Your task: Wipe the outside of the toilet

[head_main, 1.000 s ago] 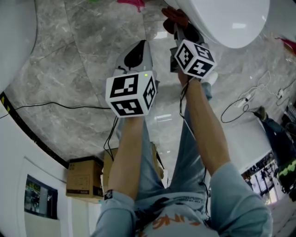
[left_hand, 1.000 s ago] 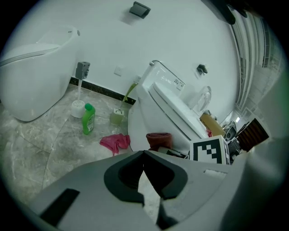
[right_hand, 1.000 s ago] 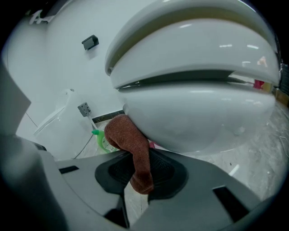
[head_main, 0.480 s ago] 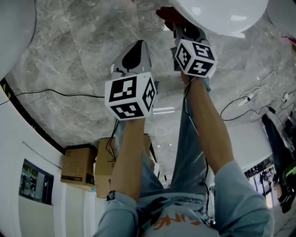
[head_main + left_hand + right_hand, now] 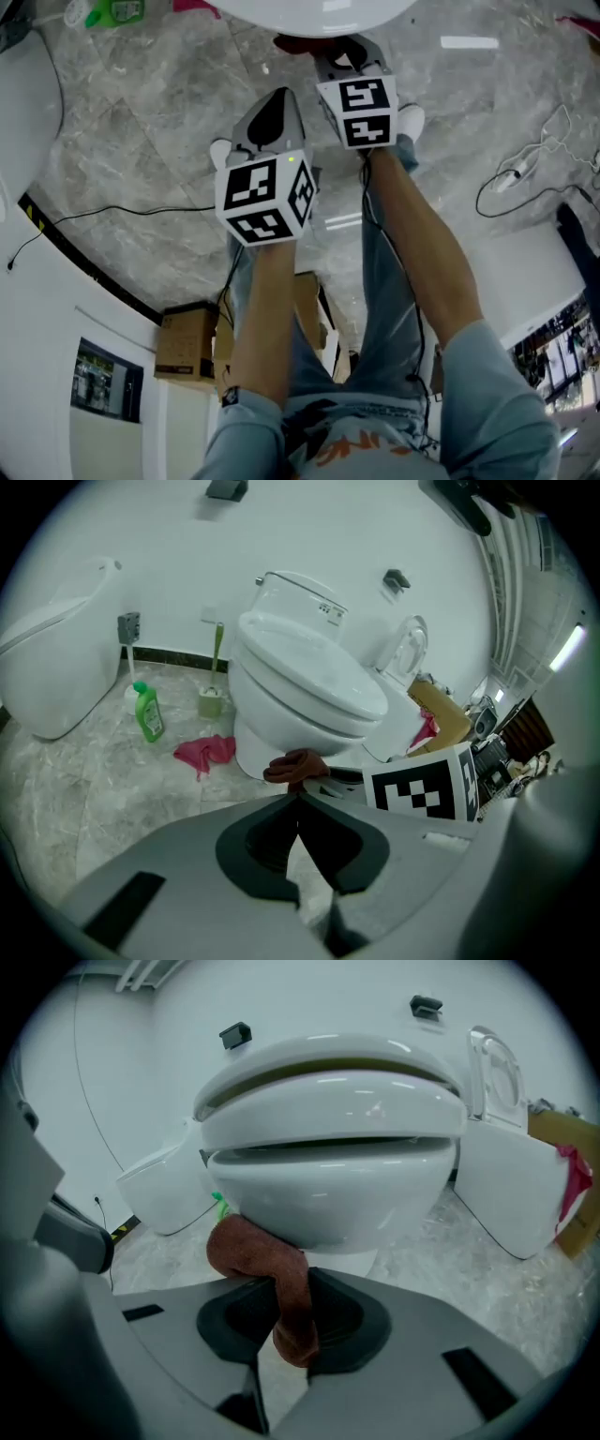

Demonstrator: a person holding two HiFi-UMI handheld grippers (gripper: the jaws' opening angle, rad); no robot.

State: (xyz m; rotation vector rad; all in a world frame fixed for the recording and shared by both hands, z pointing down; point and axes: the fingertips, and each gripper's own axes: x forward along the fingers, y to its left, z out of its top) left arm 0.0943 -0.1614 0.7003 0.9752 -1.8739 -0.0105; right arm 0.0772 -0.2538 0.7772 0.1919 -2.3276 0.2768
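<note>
**Right gripper**: the jaws are closed on a brown cloth. The cloth is pinched between the tips, and a short tail is noted hanging back behind them. The bunched bulk is carried just ahead and slightly left of the jaws. The bunch is seen right at the lower front curve of the white toilet, which fills the view ahead and above. Whether it is pressed on the porcelain cannot be told. A second white fixture is recorded farther off to the right.

**Left gripper**: the jaws are brought together at the tips, and nothing is held between them. It is kept apart from the toilet, nearer the person than the right gripper. From it, the cloth is seen straight ahead just past the tips. The right gripper's marker cube is close by on the right.

Farther ahead and to the left, on the marble floor, these are noted:
- a pink rag
- a green bottle
- a toilet brush in its holder

A cardboard box is noted far right.
</note>
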